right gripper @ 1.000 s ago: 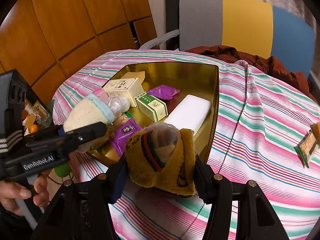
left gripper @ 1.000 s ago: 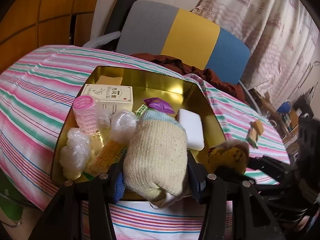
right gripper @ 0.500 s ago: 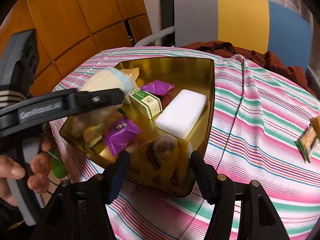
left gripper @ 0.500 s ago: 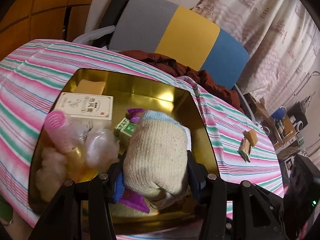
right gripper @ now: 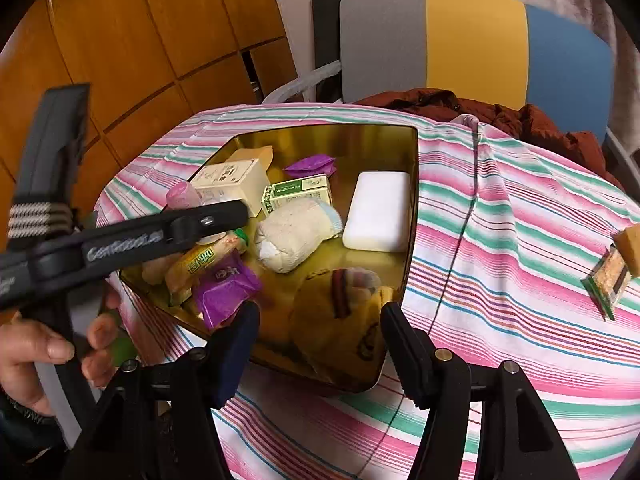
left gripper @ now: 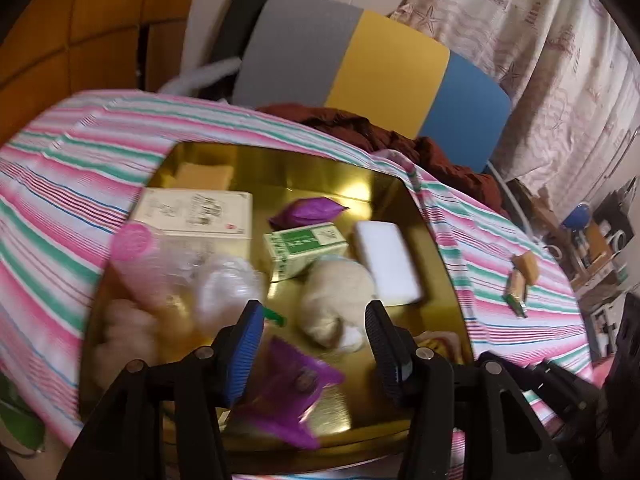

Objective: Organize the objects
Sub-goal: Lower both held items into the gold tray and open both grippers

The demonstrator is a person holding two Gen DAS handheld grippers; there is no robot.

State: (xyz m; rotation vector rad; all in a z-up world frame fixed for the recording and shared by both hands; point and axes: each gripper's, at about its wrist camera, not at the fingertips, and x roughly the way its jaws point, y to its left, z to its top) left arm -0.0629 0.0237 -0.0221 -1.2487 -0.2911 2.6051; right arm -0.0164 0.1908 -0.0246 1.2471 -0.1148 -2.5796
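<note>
Both hand-held grippers hang over the near edge of the gold tray (right gripper: 414, 184), and each has its jaws spread with nothing between them. The left hand-held gripper (left gripper: 314, 322) looks down on the cream knit sock roll (left gripper: 334, 296), which lies free on the tray floor just ahead of its fingertips at about 12 o'clock, touching or nearly touching the white block (left gripper: 386, 264) at its 2 o'clock. The right hand-held gripper (right gripper: 318, 322) has the yellow patterned sock roll (right gripper: 340, 320) lying in the tray's near corner, directly in front of its open jaws.

What remains outside the tray, as far as these views show, is the small pair of wrapped snacks (right gripper: 612, 276) on the striped bench (right gripper: 500, 240), one green-edged packet and a tan piece that appear to touch. From the right hand-held gripper they lie at roughly 2 o'clock, well apart from the tray; from the left they also lie at 2 o'clock (left gripper: 520, 286) but farther across. The green-edged packet's long axis runs from near-left to far-right in the right wrist view.

The right hand is judged the nearer and likely the one to reach, turning so its jaws close across the packet's short width.
</note>
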